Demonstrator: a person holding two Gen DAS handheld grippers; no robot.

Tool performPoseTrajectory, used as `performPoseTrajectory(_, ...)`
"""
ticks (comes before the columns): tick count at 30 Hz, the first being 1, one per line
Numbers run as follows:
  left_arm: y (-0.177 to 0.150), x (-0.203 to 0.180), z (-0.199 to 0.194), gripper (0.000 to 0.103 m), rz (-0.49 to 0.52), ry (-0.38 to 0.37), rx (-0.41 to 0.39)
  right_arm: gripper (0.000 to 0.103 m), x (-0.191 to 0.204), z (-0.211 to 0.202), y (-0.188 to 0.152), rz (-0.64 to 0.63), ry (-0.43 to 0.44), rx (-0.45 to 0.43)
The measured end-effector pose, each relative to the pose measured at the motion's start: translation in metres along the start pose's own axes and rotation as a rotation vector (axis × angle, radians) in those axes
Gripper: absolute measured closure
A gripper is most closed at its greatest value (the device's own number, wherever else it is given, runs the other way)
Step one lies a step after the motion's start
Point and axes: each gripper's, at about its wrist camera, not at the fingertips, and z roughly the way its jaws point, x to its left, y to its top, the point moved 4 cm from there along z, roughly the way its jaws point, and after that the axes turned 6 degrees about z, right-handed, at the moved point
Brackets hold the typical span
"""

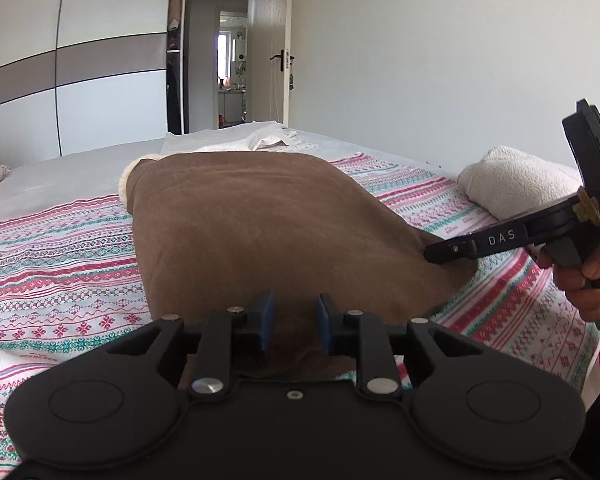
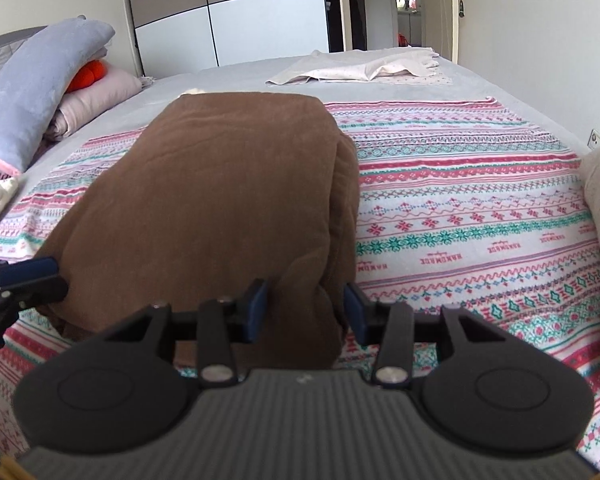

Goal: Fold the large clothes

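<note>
Brown garment (image 1: 268,232), a thick fleecy piece already doubled over itself, lay lengthwise on the patterned sheet (image 2: 460,200) spread across the bed (image 1: 60,176), its near end bunched up at the bed's edge. From where I stood, the left hand-held gripper (image 1: 291,322) sat at that near edge with its blue pads apart and cloth lying between them, not pinched. The right hand-held gripper (image 2: 305,308) was at the near right corner, its jaws likewise spread, straddling the thick folded edge without squeezing it; in the left camera's view its dark nose touched the garment's right side. A pale lining peeked out at the far left corner. To the right a cream folded bundle (image 1: 516,180) rested near the bed's edge, a white cloth (image 2: 364,66) lay further up the mattress, and pillows (image 2: 40,80) were piled at the left. It looked to me like the moment before a grip for the next fold: both tools placed at the near hem, neither closed. The next move would call for both to close on all layers together, then lift evenly and carry the near end toward the far one, since such bulky fabric could slip or sag unevenly.
</note>
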Motion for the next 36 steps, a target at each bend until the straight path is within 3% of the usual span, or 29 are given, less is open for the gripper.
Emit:
performPoseTrajectory(5,-0.012,-0.001,-0.003,0.076,-0.035,-0.033,0.076,0.060,-0.013,-0.012,-0.006,0.012,0.018,0.000)
performPoseTrajectory(6,-0.015,0.000,-0.005,0.076,-0.038,-0.035,0.077,0.048,-0.019,-0.017,-0.005,0.029,0.019,-0.006)
performPoseTrajectory(8,-0.018,0.002,-0.010,0.065,-0.023,-0.023,0.067,0.036,-0.035,-0.027,-0.002,0.077,-0.022,-0.031)
performPoseTrajectory(10,-0.022,0.000,-0.014,0.056,-0.001,-0.037,0.055,0.036,-0.053,-0.034,-0.001,0.132,-0.021,-0.042)
performPoseTrajectory(14,-0.028,-0.011,-0.015,0.041,0.082,0.015,0.068,0.036,-0.074,-0.032,-0.004,0.345,0.214,0.034)
performPoseTrajectory(17,-0.028,-0.012,-0.018,0.041,0.076,-0.021,0.052,0.036,-0.070,-0.022,-0.009,0.410,0.306,0.097)
performPoseTrajectory(22,-0.015,-0.007,-0.031,0.041,0.026,-0.059,-0.035,0.036,-0.055,-0.011,-0.010,0.405,0.292,0.125)
performPoseTrajectory(27,-0.001,0.004,-0.037,0.041,-0.049,-0.050,-0.138,0.036,-0.035,-0.024,0.000,0.349,0.294,0.014)
performPoseTrajectory(29,0.000,0.009,-0.027,0.041,-0.075,-0.026,-0.119,0.036,-0.030,-0.018,0.002,0.324,0.266,0.017)
performPoseTrajectory(31,-0.003,0.012,-0.014,0.041,-0.088,-0.002,-0.044,0.037,-0.028,-0.007,0.000,0.321,0.223,0.057)
performPoseTrajectory(33,0.001,0.006,-0.015,0.041,-0.074,0.022,-0.019,0.037,-0.031,0.004,-0.004,0.320,0.162,0.103)
performPoseTrajectory(36,0.007,0.002,-0.019,0.041,-0.117,0.041,0.015,0.037,-0.035,-0.001,-0.006,0.329,0.159,0.098)
